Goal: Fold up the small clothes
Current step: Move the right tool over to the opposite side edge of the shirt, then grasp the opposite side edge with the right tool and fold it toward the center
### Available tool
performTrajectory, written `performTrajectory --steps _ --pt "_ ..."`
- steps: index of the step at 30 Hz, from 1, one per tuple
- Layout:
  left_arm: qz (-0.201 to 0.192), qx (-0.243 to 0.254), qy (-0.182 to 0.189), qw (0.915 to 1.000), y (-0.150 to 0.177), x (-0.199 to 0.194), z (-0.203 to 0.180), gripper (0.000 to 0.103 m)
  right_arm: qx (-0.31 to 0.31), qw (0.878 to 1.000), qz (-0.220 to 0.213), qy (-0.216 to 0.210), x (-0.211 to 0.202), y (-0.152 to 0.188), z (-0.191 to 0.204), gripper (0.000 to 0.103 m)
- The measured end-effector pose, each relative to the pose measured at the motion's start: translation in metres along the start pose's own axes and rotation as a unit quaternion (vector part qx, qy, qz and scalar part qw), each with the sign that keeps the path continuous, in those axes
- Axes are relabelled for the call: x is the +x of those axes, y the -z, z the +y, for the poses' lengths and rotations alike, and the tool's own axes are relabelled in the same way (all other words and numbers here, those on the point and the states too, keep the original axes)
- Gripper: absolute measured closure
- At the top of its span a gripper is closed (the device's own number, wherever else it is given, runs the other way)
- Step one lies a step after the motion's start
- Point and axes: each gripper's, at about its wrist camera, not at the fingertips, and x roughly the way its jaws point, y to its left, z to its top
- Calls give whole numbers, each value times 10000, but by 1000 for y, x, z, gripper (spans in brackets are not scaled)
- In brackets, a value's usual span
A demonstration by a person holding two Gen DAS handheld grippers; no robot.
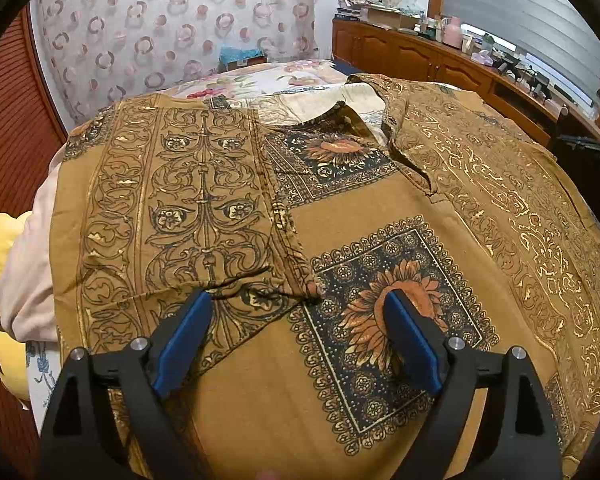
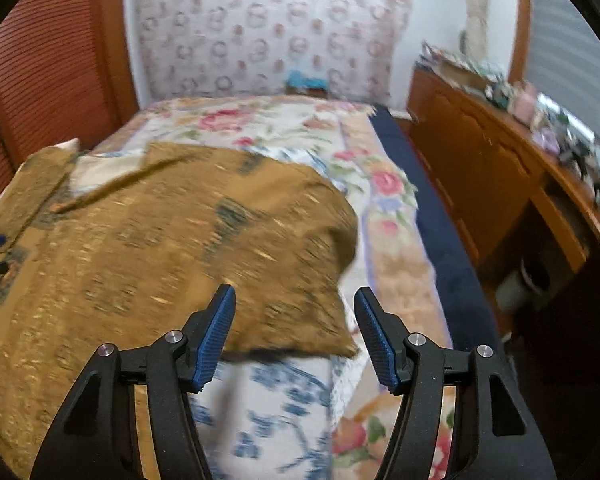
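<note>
A mustard-brown patterned garment (image 1: 340, 216) with sunflower squares lies spread on the bed. Its left sleeve (image 1: 188, 208) is folded over the body. My left gripper (image 1: 300, 300) is open and empty, just above the garment near the folded sleeve's lower edge. In the right wrist view the same garment (image 2: 172, 240) is blurred, and its right edge (image 2: 332, 320) lies between the fingers of my right gripper (image 2: 294, 292), which is open and holds nothing.
The bed has a floral cover (image 2: 380, 184) and a dark blue edge (image 2: 440, 232). A wooden cabinet (image 1: 440, 60) with clutter runs along the right. A reddish wooden panel (image 1: 8, 140) stands at the left. A yellow cushion (image 1: 4, 248) lies at the bed's left edge.
</note>
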Motion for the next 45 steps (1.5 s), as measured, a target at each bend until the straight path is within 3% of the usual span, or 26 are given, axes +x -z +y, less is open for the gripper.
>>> performTrajectory --steps 8,14,20,23,24,25,30,36,40,45 --pt "-32 -26 -37 10000 1 -1 -1 14 609 9966 364 -421 28 15 -25 43" --pt "-447 -242 -60 9987 3 -19 -3 14 710 9940 448 -708 27 19 -26 54" --pt "-815 -218 -339 9959 3 -37 -13 14 481 9966 375 -556 24 19 -14 69" --pt "-952 -232 -254 9949 3 -45 -19 14 253 9990 275 -244 20 16 -8 84" --pt "-980 -245 -221 9946 3 -47 -21 14 159 9995 239 -124 17 14 -5 94" --pt "-1018 -258 -189 9943 3 -49 -22 14 121 9997 212 -96 17 13 -5 96" --pt "-1138 -311 -45 9930 2 -57 -31 14 -56 9998 -178 -11 2 -3 7 98" --pt "-1204 -336 -89 9921 2 -60 -35 14 -400 9948 -781 -525 -32 -26 53 98" --pt "-1254 -378 -91 9913 4 -63 -34 14 -795 9899 -748 -899 -34 -27 94 98" --pt "-1271 -410 -86 9910 6 -64 -33 14 -1147 9850 -356 -1238 -14 -9 135 98"
